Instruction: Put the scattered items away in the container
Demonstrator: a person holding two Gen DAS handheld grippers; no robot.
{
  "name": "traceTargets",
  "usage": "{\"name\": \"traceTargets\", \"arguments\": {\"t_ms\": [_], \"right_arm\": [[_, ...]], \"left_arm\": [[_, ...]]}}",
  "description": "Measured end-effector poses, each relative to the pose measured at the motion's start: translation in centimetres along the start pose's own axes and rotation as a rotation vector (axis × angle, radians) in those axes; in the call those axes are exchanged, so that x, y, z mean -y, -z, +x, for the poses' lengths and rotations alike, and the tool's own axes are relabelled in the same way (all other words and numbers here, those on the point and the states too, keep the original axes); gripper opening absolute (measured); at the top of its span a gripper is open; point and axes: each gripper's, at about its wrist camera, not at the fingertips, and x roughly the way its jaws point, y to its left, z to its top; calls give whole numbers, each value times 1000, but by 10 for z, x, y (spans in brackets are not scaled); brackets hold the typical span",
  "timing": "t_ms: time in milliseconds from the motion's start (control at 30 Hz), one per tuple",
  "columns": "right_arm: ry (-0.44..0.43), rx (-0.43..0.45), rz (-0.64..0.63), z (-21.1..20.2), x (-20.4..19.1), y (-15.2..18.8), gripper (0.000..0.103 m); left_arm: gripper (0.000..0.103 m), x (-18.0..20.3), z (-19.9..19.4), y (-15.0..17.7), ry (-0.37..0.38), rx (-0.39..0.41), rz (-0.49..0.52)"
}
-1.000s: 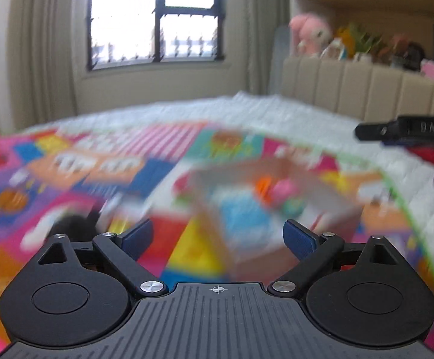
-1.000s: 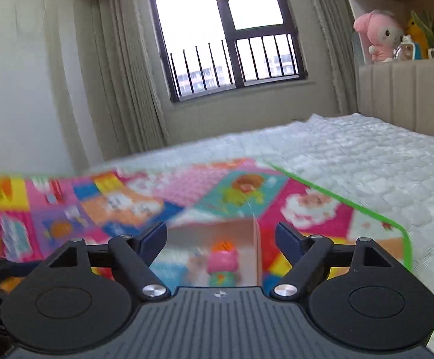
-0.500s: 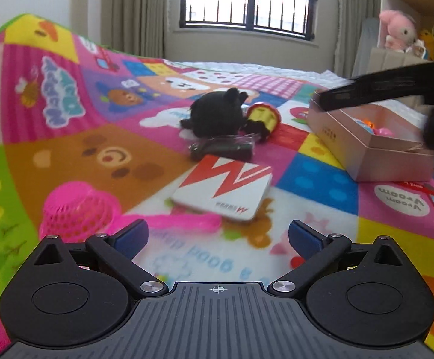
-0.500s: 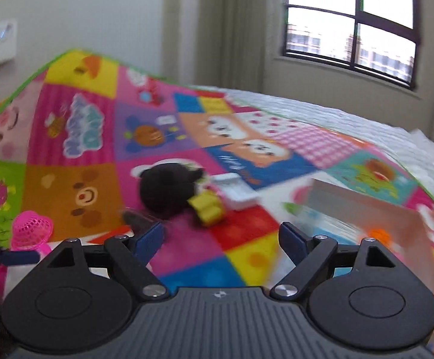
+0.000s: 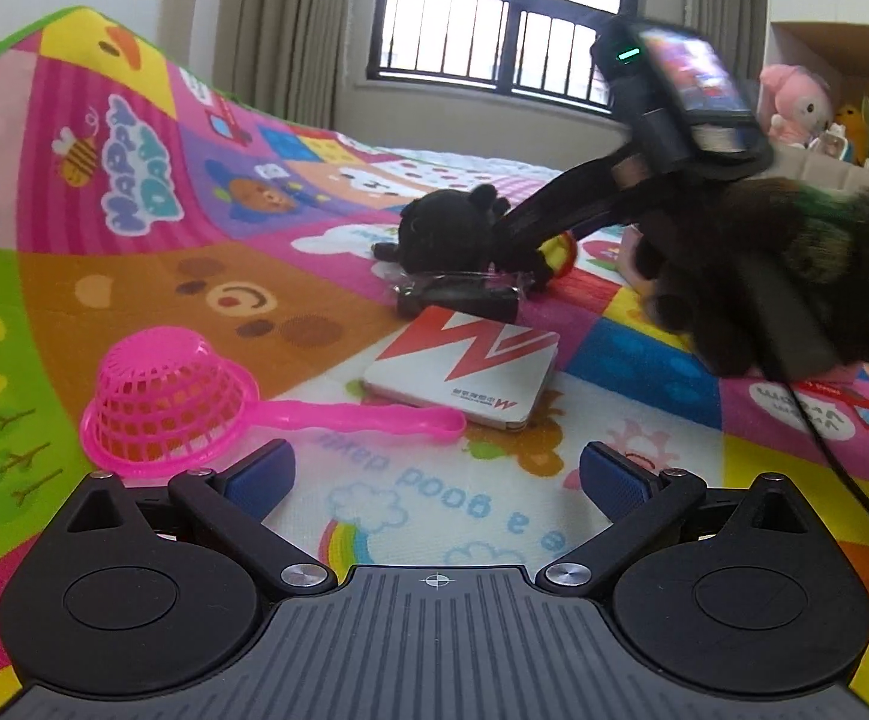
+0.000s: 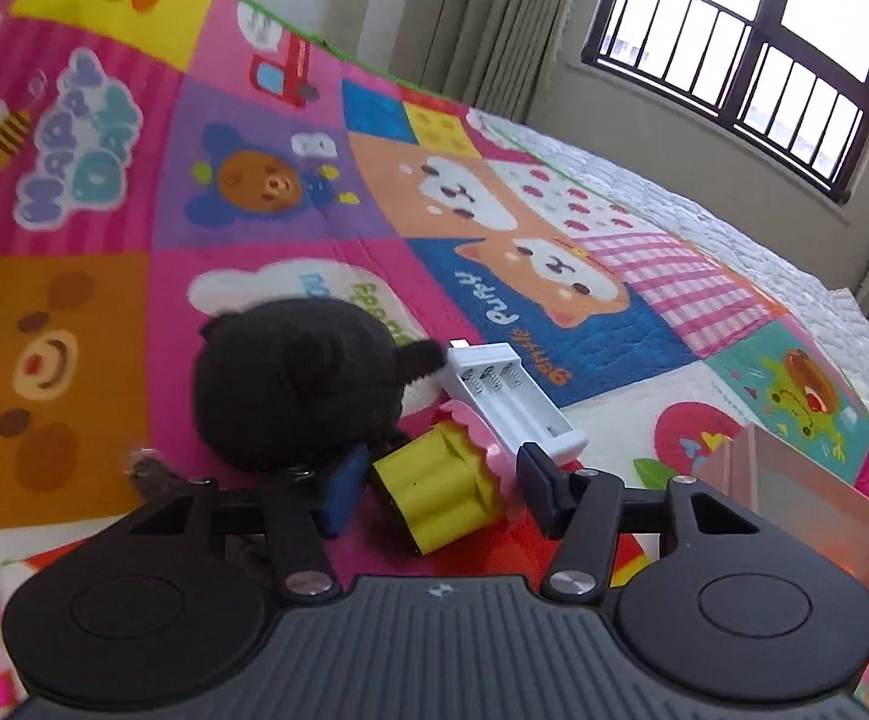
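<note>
the left gripper (image 5: 431, 477) is low and its two blue fingers (image 5: 257, 477) are wide apart with nothing between them. the right gripper (image 6: 440, 489) is tipped down and its fingers are apart too. from the left camera you can see the right one reaching out in front, held by a hand (image 5: 764, 288) in a dark glove
</note>
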Motion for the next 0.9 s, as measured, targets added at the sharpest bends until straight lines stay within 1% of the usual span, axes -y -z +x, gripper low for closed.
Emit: {"name": "traceTargets", "arguments": {"t_ms": [67,167,233,300,367,433,467,500,600,633,667,733,767,800,833,900], "right_arm": [[-32,27,20,-30,4,8,55],[-75,54,43,-88,9,30,55],[-108,51,51,-128,11,53,55],[-101,43,34,-155,12,76,55],[-35,34,10,-172,12,99,55],[82,37,-44,-181,8,122,54],[123,36,-63,-183,6,132,52],[146,37,-78,-184,3,140,46],[203,69,-159,-187,-13,158,47],[196,75,-173,-188,-19,162,49],[164,81,-160,-191,-23,164,50],[95,104,-112,-199,-25,164,56],[67,118,-90,-203,-26,163,57],[39,130,-65,-208,-25,162,60],[17,145,-34,-213,-22,160,68],[1,166,7,-219,-18,159,78]], "left_arm": [[103,-1,1,0,0,-4,-3],[103,1,2,0,-6,-9,3],[103,1,2,0,-8,-12,5],[103,1,2,0,-11,-15,6],[103,2,3,0,-19,-17,12],[103,4,3,0,-38,-18,22],[103,6,3,0,-46,-19,28],[103,7,3,1,-53,-20,34],[103,8,3,1,-69,-22,46],[103,9,3,1,-74,-22,48],[103,9,3,1,-76,-22,49],[103,8,3,1,-77,-24,48],[103,8,3,1,-79,-26,49],[103,9,3,1,-81,-27,51],[103,9,4,1,-83,-28,54],[103,10,3,2,-85,-27,56]]}}
